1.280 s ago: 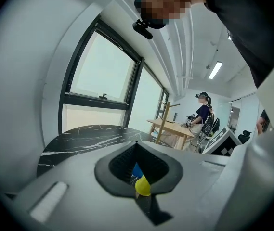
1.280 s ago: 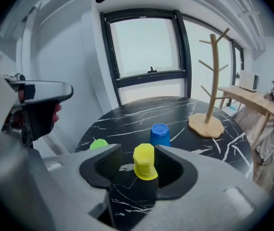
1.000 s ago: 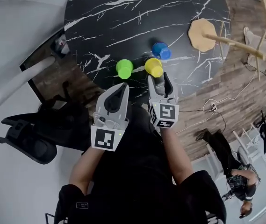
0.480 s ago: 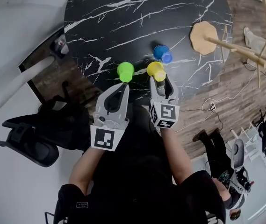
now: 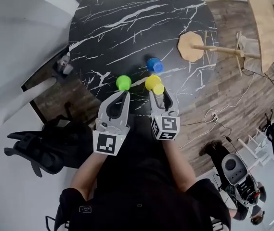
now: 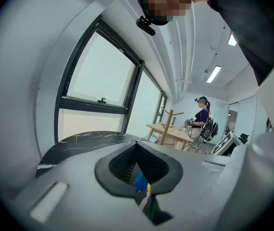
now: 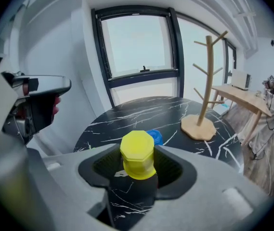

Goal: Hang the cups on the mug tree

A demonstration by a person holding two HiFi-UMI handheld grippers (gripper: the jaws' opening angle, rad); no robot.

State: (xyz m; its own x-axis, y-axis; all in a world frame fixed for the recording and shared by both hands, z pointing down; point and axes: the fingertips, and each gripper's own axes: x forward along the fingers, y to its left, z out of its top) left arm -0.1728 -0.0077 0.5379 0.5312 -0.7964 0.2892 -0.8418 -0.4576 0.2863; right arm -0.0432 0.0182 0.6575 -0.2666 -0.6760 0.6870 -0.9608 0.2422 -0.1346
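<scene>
Three upside-down cups stand on the black marble table (image 5: 127,23): green (image 5: 123,83), yellow (image 5: 154,83) and blue (image 5: 154,65). The wooden mug tree (image 5: 193,46) stands at the table's far right with bare pegs; in the right gripper view the tree (image 7: 205,81) rises behind the cups. My right gripper (image 5: 158,94) has the yellow cup (image 7: 137,155) between its jaws, which are closing; a gap shows at each side of the cup. My left gripper (image 5: 122,94) is shut and empty, its tip just short of the green cup. The blue cup (image 6: 139,182) shows through the shut left jaws.
A black office chair (image 5: 35,153) stands on the floor at the left. The table's near edge is right under both grippers. Wood floor with cables (image 5: 214,114) lies to the right. A person (image 6: 203,121) stands by a wooden table in the background.
Both grippers have moved forward toward the cups. The right jaws now straddle the yellow cup, which earlier stood just ahead of them. The left tip has closed in on the green cup.
</scene>
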